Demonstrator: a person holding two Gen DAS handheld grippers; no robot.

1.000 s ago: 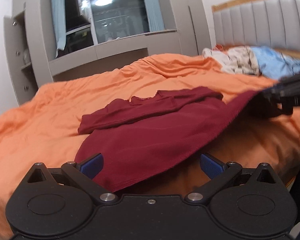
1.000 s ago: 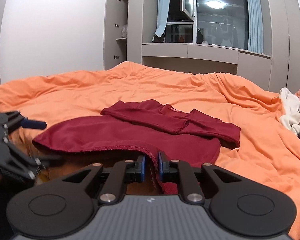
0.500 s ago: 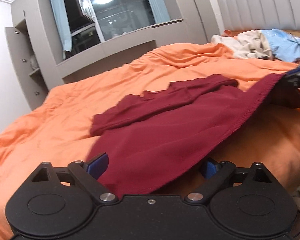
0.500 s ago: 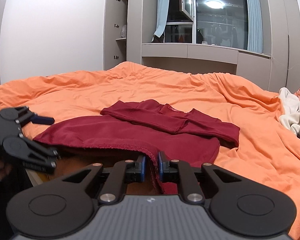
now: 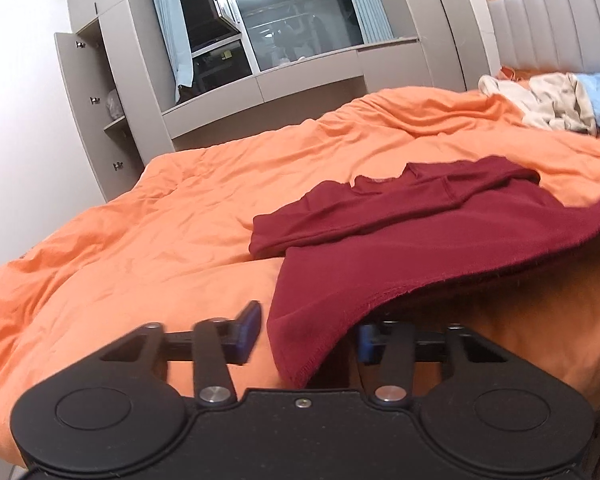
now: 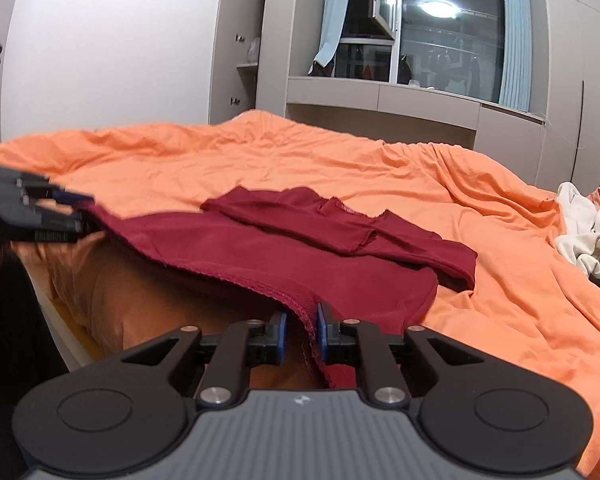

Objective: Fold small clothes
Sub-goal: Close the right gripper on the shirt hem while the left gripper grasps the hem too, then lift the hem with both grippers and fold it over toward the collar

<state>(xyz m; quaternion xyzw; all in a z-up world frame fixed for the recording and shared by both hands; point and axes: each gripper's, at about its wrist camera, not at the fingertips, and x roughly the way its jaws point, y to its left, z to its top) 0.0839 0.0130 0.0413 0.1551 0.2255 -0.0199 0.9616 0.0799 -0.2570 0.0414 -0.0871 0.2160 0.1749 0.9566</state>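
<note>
A dark red shirt point(image 5: 400, 240) lies on the orange bedcover point(image 5: 160, 220), sleeves folded across its upper part. Its near hem is lifted off the bed. My left gripper point(image 5: 306, 332) is open, its fingers on either side of the hem's left corner without clamping it. My right gripper point(image 6: 302, 334) is shut on the hem's right corner of the shirt point(image 6: 300, 248). In the right wrist view the left gripper point(image 6: 66, 210) shows blurred at the shirt's far left corner.
A pile of pale and blue clothes point(image 5: 556, 100) lies by the grey headboard point(image 5: 560, 32); it also shows in the right wrist view point(image 6: 588, 232). Grey cabinets and a window point(image 6: 420, 40) stand behind the bed. The bed's near edge point(image 6: 60, 320) drops off at left.
My left gripper has moved in on the hem's left corner and its fingers have narrowed around it. The right gripper has kept its hold and lifted the hem slightly.
</note>
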